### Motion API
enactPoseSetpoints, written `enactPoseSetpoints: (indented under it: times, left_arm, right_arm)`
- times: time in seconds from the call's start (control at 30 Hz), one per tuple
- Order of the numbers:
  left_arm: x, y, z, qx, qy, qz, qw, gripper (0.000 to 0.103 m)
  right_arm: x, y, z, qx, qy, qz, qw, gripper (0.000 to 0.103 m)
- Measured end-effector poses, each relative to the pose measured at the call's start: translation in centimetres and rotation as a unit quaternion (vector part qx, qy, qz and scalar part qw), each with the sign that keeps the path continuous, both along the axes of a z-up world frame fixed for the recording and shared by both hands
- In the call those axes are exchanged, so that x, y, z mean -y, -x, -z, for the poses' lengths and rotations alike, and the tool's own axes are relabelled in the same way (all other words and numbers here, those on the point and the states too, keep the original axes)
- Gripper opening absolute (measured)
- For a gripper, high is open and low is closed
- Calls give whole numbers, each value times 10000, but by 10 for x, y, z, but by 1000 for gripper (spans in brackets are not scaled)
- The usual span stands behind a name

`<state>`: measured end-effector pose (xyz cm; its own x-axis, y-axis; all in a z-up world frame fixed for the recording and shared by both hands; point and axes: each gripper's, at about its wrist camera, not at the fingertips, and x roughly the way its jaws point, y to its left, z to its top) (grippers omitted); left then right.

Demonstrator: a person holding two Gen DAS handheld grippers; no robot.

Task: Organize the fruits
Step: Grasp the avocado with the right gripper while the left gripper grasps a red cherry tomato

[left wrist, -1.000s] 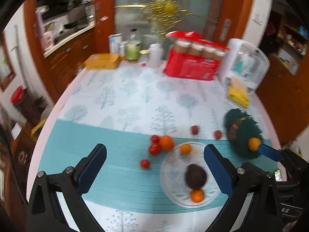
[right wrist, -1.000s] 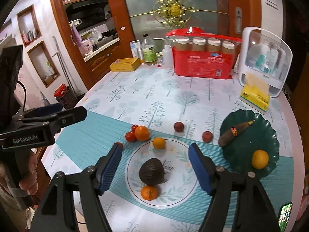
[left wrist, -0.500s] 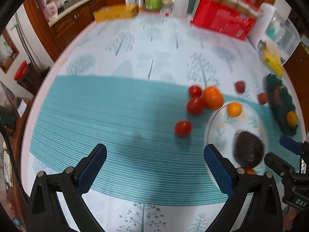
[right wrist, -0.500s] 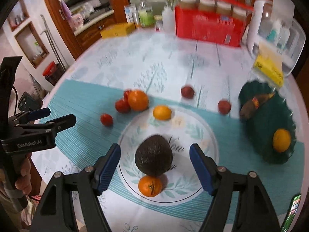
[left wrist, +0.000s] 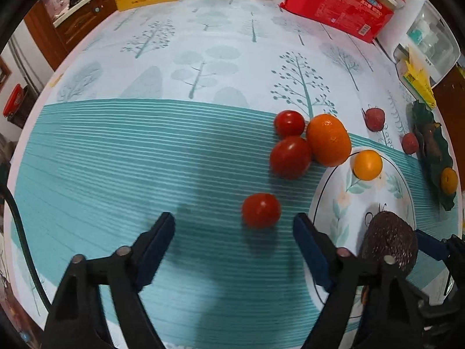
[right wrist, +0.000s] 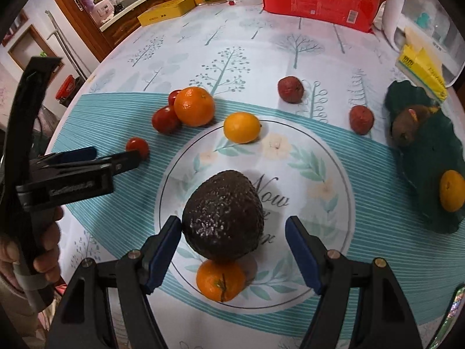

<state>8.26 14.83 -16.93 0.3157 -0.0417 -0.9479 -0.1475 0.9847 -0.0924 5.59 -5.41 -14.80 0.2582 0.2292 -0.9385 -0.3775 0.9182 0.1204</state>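
While fruits are lying scattered, both grippers are hovering with jaws spread wide, holding nothing.
The worktop [right wrist: 261, 46], wearing a tree-print, teal-striped cloth, is carrying a floral plate [right wrist: 328, 157] lettered "Now", holding the avocado [right wrist: 223, 218] between the right gripper [right wrist: 232, 250]'s jaws; a small tomato [left wrist: 261, 210] is sitting just ahead of the left gripper [left wrist: 234, 242].

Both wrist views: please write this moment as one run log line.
left gripper: open, near lone tomato | right gripper: open around avocado | avocado: on white plate
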Motion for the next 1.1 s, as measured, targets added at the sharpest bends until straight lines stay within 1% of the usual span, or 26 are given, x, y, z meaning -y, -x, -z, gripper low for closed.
enactPoseSetpoints:
  times: [0.03, 0.07, 0.13, 0.23, 0.27, 0.3, 0.33, 0.37, 0.43, 0.6, 0.73, 0.87, 1.1]
  left_arm:
    - [0, -2, 2, -26, 10, 27, 10000, 72]
    - [2, -5, 4, -62, 13, 56, 10000, 66]
    - [6, -8, 5, 1, -104, 116, 9999, 60]
    - [8, -12, 5, 58, -149, 177, 9997, 50]
    - [8, -13, 5, 78, -126, 202, 9997, 43]
    - [8, -14, 4, 92, -90, 233, 9996, 33]
    - [8, -14, 3, 99, -56, 246, 9996, 27]
    - [7, -14, 3, 96, -19, 261, 9996, 25]
    - [7, -13, 3, 99, -3, 280, 9996, 25]
    - [2, -6, 1, 109, 222, 233, 9994, 24]
    - [7, -1, -10, 172, 170, 285, 9993, 24]
    - [21, 4, -34, 329, 118, 465, 9983, 24]
    - [70, 11, -90, 725, 171, 986, 9923, 24]
  right_arm:
    - [-1, 0, 1, -7, -7, -18, 10000, 75]
    - [-3, 0, 2, -16, -6, -52, 10000, 75]
    - [-7, 0, 5, -46, 1, -129, 9999, 75]
    - [-10, -1, 10, -107, -25, -219, 9997, 75]
    - [-12, -2, 12, -127, -37, -251, 9996, 74]
    - [-13, -2, 13, -138, -48, -268, 9995, 74]
    - [-13, -3, 13, -133, -68, -279, 9995, 74]
    - [-14, -3, 13, -122, -101, -295, 9994, 70]
    - [-14, -3, 12, -124, -173, -358, 9991, 65]
    - [-15, -2, 10, -49, -148, -443, 9989, 65]
    - [-11, -2, 10, -111, -240, -374, 9989, 64]
    - [-5, -1, 3, -39, -328, -295, 9990, 64]
    - [17, 11, -38, 535, -591, -204, 9966, 64]
